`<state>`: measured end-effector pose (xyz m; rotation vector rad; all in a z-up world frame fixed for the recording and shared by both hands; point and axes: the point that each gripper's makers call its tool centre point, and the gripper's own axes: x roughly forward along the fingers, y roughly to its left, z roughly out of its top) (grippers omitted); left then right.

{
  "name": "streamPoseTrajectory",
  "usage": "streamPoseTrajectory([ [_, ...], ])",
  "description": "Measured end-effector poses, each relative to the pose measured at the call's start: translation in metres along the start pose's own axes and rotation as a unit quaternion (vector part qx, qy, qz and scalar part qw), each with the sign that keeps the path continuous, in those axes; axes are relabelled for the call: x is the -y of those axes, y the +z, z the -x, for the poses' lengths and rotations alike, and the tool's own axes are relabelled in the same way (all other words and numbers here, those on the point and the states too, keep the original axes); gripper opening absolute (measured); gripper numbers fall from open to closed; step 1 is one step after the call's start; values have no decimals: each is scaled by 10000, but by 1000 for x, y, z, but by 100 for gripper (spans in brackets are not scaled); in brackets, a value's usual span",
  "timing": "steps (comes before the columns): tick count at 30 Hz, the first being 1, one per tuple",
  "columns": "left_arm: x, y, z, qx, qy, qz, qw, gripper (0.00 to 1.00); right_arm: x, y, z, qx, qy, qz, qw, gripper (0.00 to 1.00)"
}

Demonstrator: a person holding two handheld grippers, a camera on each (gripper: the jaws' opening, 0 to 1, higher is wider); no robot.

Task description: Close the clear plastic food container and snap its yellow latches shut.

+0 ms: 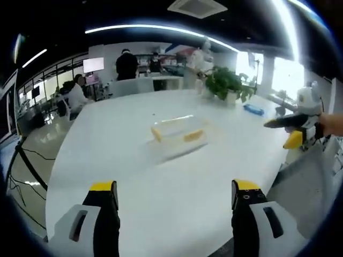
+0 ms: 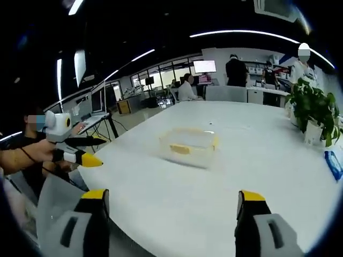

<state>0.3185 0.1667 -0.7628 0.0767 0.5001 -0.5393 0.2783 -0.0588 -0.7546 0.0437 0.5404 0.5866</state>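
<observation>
A clear plastic food container (image 1: 178, 132) with yellow latches (image 1: 193, 136) sat near the middle of a large white table (image 1: 161, 182), well apart from both grippers. In the left gripper view, the left gripper (image 1: 175, 194) rose from the bottom edge with its two yellow-tipped black jaws spread wide and nothing between them, hovering over the near part of the table. At the right edge of that view the right gripper (image 1: 295, 131) came in, held by a person's hand (image 1: 332, 124), away from the container. A potted green plant (image 1: 228, 83) stood at the far side of the table, with a small blue object (image 1: 253, 110) lying near it. In the right gripper view, the right gripper (image 2: 174, 203) likewise showed its jaws wide apart and empty above the table's edge, the container (image 2: 188, 144) ahead of it — one yellow latch (image 2: 180, 149) visible on its near wall. The left gripper (image 2: 75, 152) appeared at the left of this view, held in a hand (image 2: 45, 151). The plant (image 2: 316, 110) stood at the right. People (image 2: 236, 69) stood and sat in the office beyond the table — a lit monitor (image 2: 204, 66) behind them.
</observation>
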Motion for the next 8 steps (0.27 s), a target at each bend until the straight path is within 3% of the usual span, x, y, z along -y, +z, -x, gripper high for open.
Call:
streamPoseTrajectory([
  [8, 8, -7, 0, -95, -170, -81, 9998, 84, -3, -4, 4, 78, 3, -201, 9998, 98],
])
